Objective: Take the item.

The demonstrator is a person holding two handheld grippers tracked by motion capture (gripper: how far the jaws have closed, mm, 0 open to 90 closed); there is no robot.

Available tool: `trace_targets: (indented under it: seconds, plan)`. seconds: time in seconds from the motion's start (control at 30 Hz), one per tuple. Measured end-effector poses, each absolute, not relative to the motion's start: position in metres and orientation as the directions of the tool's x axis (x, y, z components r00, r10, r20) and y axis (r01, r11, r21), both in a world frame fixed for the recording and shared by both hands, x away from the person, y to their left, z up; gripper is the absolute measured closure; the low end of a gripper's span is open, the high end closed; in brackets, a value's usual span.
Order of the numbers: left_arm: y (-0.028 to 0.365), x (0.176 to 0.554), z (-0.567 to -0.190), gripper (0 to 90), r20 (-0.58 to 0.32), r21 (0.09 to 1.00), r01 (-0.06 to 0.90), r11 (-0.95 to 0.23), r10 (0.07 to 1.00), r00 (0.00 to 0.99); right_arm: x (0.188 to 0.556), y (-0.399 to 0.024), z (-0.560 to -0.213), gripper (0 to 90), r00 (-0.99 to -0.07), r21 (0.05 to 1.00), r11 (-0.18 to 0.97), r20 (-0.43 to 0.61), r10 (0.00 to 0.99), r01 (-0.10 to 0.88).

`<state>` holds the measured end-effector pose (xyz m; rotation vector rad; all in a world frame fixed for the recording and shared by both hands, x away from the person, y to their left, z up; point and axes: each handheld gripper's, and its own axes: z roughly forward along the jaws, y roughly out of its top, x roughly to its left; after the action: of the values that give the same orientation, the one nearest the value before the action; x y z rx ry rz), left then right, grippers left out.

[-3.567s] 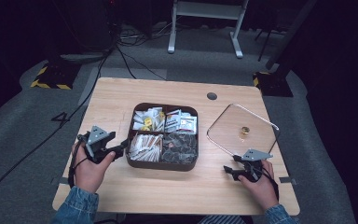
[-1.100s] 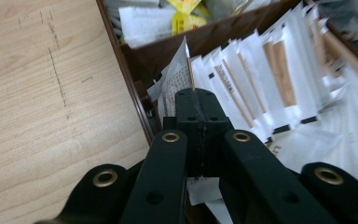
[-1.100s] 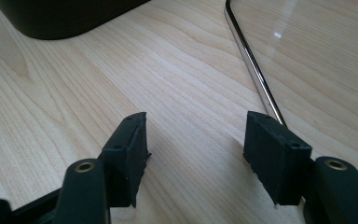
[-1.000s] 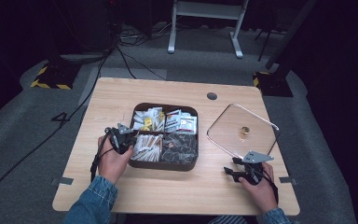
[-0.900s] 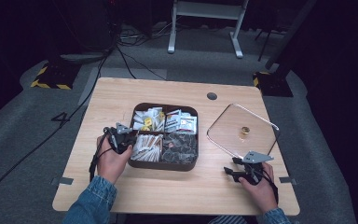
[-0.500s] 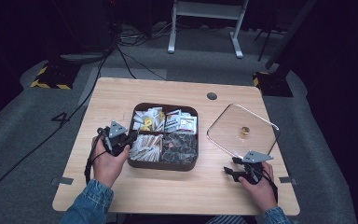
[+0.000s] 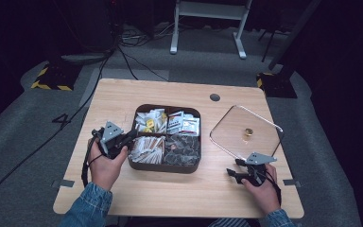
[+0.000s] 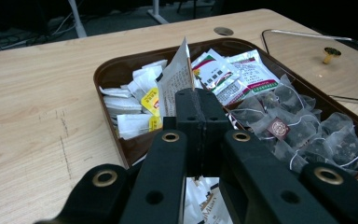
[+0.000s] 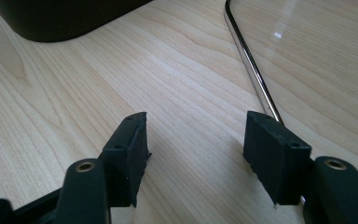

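Left gripper view: pinching a white paper packet (image 8: 177, 79) edge-on between the closed left gripper (image 8: 200, 119), just above the brown tray (image 8: 116, 74). Probably handling as light, thin, floppy; gripping near its middle. Resting parted on the table (image 9: 51, 84), right gripper (image 9: 196, 149) holding nothing.

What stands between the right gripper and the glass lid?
Nothing visible. The right gripper rests open on bare table, with the lid rim just past its right jaw. The left gripper, shut on a sachet, is over at the tray.
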<state>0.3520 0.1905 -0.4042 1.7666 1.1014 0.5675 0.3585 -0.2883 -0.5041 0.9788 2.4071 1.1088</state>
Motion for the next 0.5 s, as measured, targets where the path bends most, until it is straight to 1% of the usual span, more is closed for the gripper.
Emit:
trace_targets:
  seconds: [0.5]
  plan:
    - [0.216,0.349,-0.403,89.4,-0.063,0.896,0.424,-0.129,0.910,0.410,0.360,-0.287,-0.504,40.7,-0.717,0.760,0.466,0.000,0.697,0.454]
